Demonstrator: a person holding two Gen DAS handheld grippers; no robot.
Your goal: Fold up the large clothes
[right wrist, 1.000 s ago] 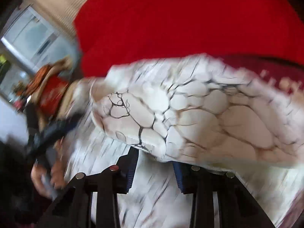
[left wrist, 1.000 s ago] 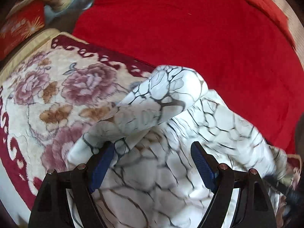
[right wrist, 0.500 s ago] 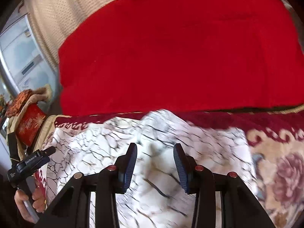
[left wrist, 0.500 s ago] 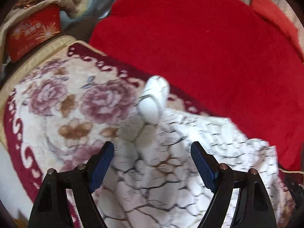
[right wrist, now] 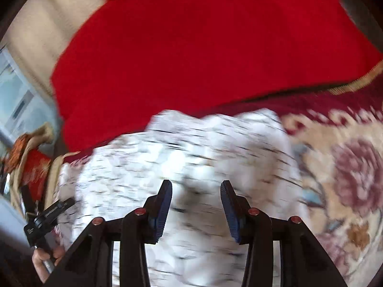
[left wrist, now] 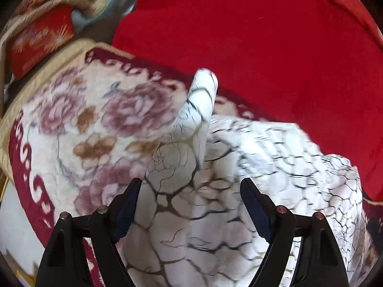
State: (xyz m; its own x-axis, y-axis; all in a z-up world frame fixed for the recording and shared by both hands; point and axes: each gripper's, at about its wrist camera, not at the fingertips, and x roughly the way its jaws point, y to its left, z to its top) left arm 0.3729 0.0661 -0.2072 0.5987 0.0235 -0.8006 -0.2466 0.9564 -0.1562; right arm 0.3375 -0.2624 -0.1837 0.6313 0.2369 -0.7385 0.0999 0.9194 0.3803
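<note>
A large white garment with a dark crackle pattern (left wrist: pixel 215 191) lies bunched on a floral blanket (left wrist: pixel 71 124). One fold of it sticks up in the left wrist view (left wrist: pixel 201 100). My left gripper (left wrist: pixel 190 191) is open and hovers over the garment, with nothing between its fingers. In the right wrist view the garment (right wrist: pixel 191 148) is blurred by motion. My right gripper (right wrist: pixel 196 193) is open above it and holds nothing. The left hand-held gripper (right wrist: pixel 45 217) shows at the lower left of the right wrist view.
A red blanket (left wrist: pixel 263 47) covers the far side, behind the floral blanket (right wrist: pixel 347 167). A red patterned box under folded cloth (left wrist: pixel 40 35) stands at the far left. A pale curtain (right wrist: pixel 47 24) and a window are at the left.
My right gripper has let go of the garment and opened wider. The raised fold has dropped onto the pile. Both grippers have drawn back over the garment.
</note>
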